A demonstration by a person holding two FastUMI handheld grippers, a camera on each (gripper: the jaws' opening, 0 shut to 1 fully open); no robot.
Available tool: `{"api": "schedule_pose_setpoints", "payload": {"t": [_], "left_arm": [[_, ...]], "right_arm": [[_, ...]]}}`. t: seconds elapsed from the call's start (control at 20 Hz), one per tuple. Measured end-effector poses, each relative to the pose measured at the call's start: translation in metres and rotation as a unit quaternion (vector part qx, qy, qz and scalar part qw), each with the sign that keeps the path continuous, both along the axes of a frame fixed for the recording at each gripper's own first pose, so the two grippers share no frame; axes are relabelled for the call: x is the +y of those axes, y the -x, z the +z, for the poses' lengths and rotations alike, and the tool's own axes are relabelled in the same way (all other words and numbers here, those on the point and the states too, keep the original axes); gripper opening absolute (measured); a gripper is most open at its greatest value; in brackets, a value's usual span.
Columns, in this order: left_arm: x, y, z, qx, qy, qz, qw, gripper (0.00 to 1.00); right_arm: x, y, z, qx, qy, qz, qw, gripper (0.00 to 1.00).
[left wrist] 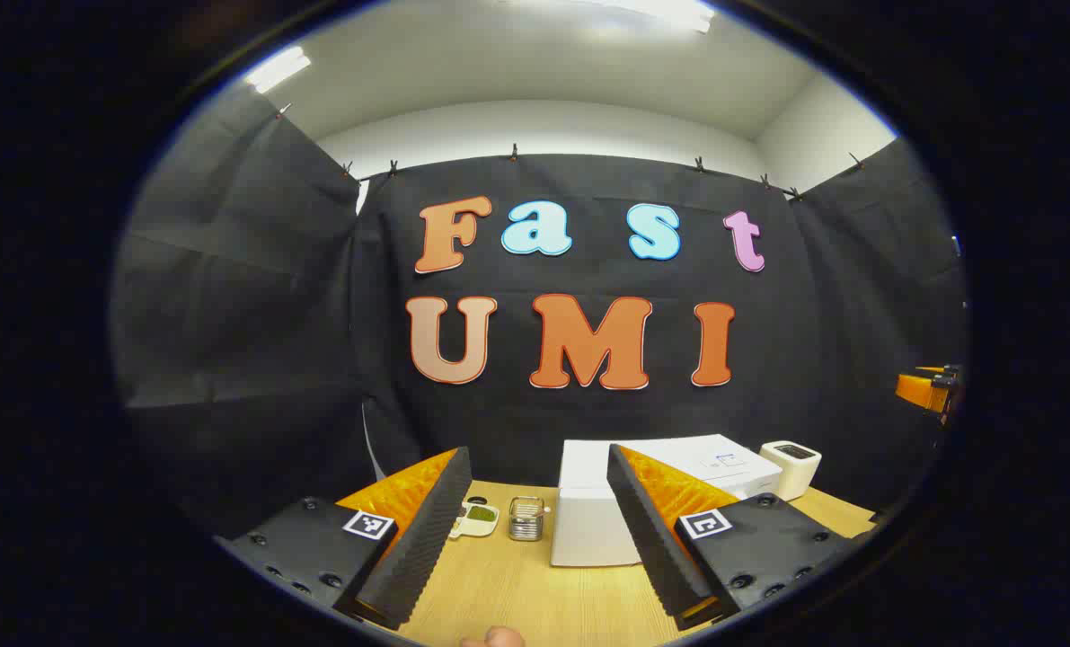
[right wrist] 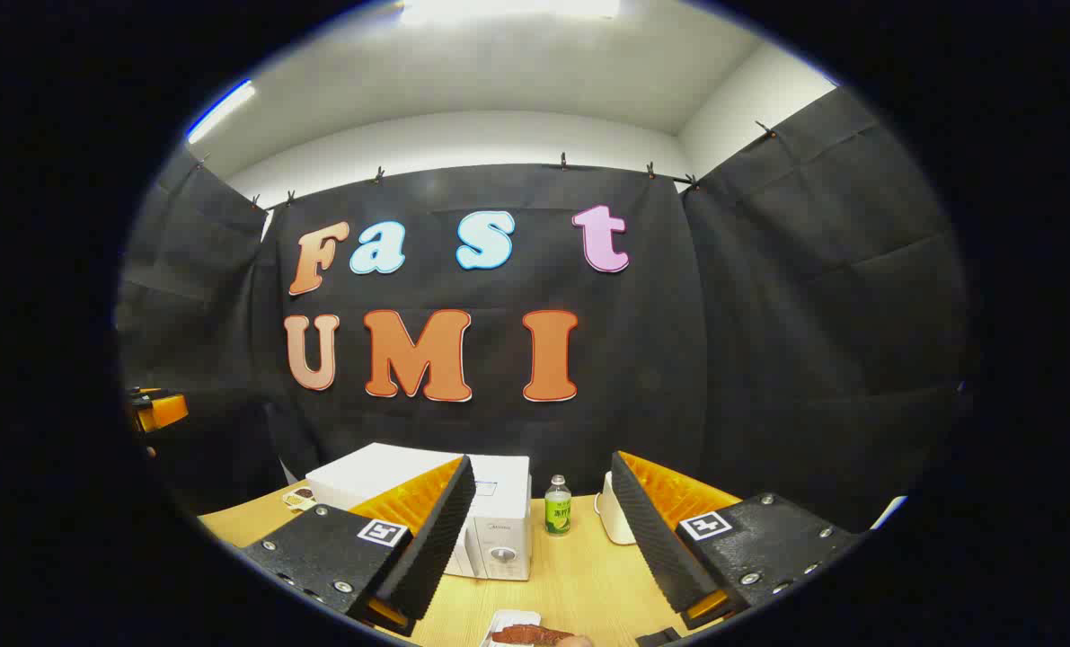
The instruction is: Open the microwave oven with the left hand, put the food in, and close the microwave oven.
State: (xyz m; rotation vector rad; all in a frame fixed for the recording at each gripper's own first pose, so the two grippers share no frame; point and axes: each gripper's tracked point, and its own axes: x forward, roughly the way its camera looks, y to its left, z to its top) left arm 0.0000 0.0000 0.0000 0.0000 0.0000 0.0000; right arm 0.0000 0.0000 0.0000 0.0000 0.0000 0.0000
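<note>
1. The booth is hung with black cloth under a white ceiling, and in front of me a wooden table (left wrist: 517, 584) carries everything I need
2. The microwave oven (left wrist: 588, 512), a white box, sits toward the back of the table; in the right gripper view I see its front with the dial, and the door looks closed, so I judge the opening step has not begun
3. My left gripper (left wrist: 535, 548) hangs above the table with its fingers spread wide and nothing between them, the microwave oven just past its right finger
4. My right gripper (right wrist: 539, 548) is likewise wide open and empty
5. The food (right wrist: 526, 634) lies on a small white tray at the near table edge, low between my right fingers
6. Smaller things stand around: a white appliance (left wrist: 791, 467) beside the oven, a green bottle (right wrist: 558, 508), a metal mesh cup (left wrist: 526, 518)
7. Next I should bring the left gripper to the door edge, which calls for a forward reach and a firm pinch before pulling
</note>
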Motion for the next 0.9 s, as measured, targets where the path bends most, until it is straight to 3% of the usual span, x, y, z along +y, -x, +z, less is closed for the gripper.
{"api": "schedule_pose_setpoints", "payload": {"t": [0.9], "left_arm": [[-0.011,-0.004,-0.007,0.005,0.002,-0.002,1.000,0.99]], "right_arm": [[-0.012,-0.008,-0.020,0.020,0.005,-0.011,1.000,0.95]]}}
